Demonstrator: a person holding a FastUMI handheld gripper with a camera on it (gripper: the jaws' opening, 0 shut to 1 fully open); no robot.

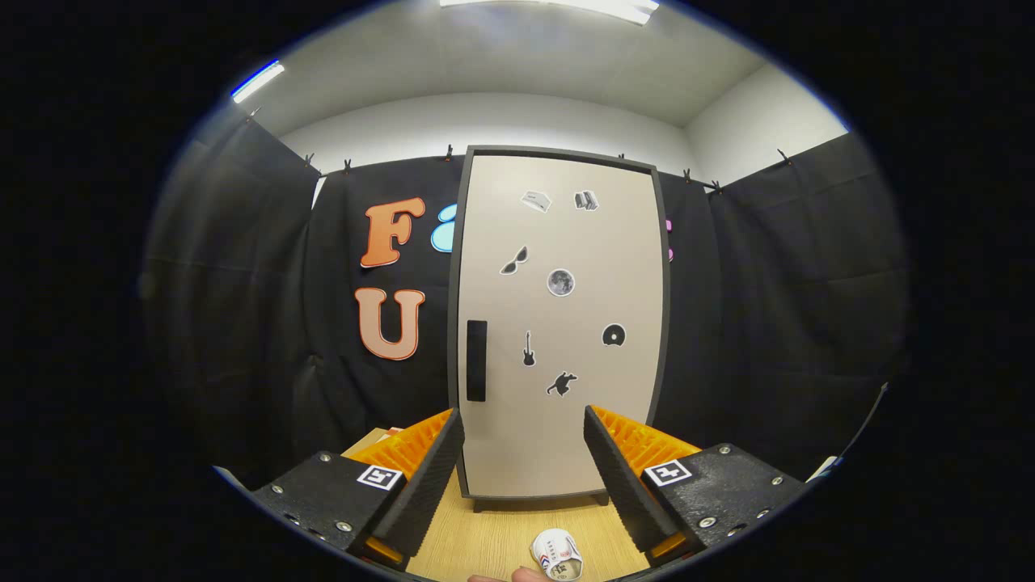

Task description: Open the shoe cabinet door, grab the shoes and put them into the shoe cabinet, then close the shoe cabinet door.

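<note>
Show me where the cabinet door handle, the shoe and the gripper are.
Handle (476, 360): gripper view, middle of the dark vertical grip on the shut cabinet door.
Shoe (555, 554): gripper view, its white upper, on the table between the fingers.
Gripper (524, 440): gripper view, midway between its open fingertips.

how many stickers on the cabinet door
7 on the cabinet door: two near the top, two mid-door, one to the right, two lower beside the handle. The open tool hides none.

Wooden tabletop (485, 541); black cloth wall (776, 307); ceiling lights (566, 6).
</note>
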